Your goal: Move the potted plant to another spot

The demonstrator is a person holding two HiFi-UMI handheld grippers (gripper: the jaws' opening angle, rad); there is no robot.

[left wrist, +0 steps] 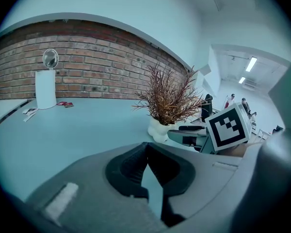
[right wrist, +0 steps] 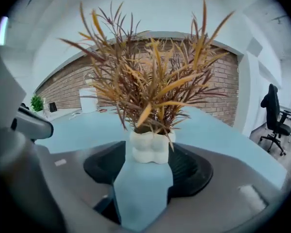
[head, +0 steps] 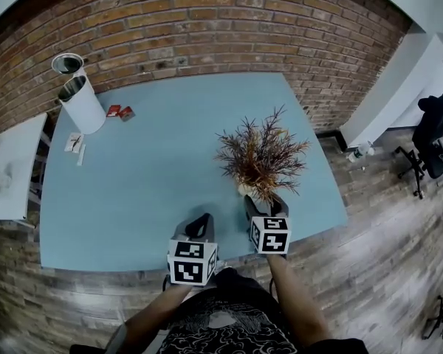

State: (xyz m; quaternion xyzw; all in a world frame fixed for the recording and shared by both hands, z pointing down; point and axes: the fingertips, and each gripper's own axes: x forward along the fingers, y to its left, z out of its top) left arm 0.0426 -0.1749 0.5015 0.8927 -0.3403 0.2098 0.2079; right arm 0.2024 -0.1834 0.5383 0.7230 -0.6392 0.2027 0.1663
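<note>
Potted plant [right wrist: 148, 147] at the front right part of the blue bench [head: 133, 175], its white pot pinched between the right hand-held gripper [head: 264, 200] jaws, while the left hand-held gripper [head: 200, 226] just beside has its jaws pressed together, empty.

Table [head: 148, 168]: smooth, matt blue top. Wall [head: 207, 28]: rough red brick. Pot [right wrist: 148, 147]: white, matt, lumpy. Floor [head: 384, 271]: wood-look planks.
</note>
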